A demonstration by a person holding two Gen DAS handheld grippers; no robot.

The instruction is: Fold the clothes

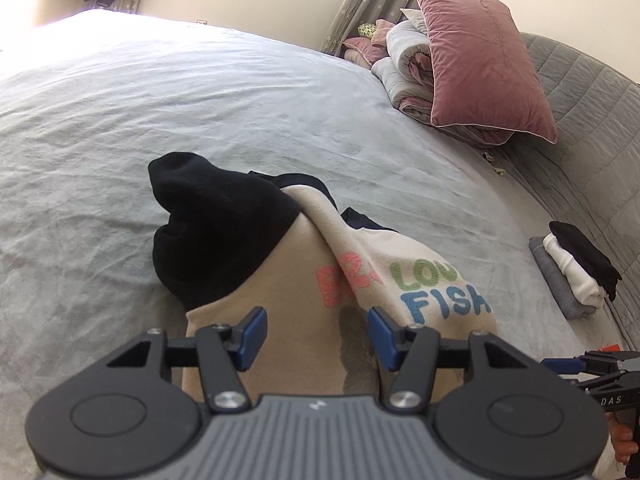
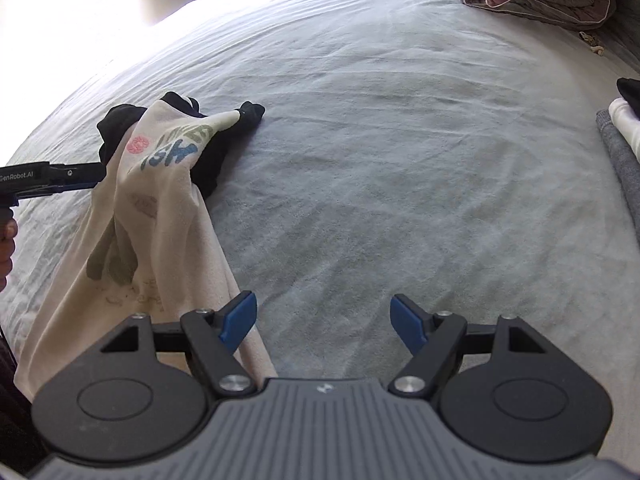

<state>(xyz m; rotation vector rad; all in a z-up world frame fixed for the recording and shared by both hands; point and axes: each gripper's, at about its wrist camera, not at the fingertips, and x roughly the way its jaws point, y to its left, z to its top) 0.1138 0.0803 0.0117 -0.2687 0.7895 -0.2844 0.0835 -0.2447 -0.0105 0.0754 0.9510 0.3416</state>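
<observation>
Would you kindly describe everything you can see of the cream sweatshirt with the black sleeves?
The cream sweatshirt looks like soft fleece, with black sleeves and colourful printed letters in pink, green and blue; "FISH" is readable. A darker graphic sits lower on the front. It lies crumpled and unfolded on the grey bedsheet, one sleeve bunched, its near edge running toward the cameras. The left gripper hovers open over it; the right gripper is open beside its edge. Contact cannot be confirmed.

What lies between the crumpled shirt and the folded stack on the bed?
Only bare grey bedsheet. In the right wrist view, the shirt lies at the left and the folded stack at the right edge, with nothing between them.
</observation>
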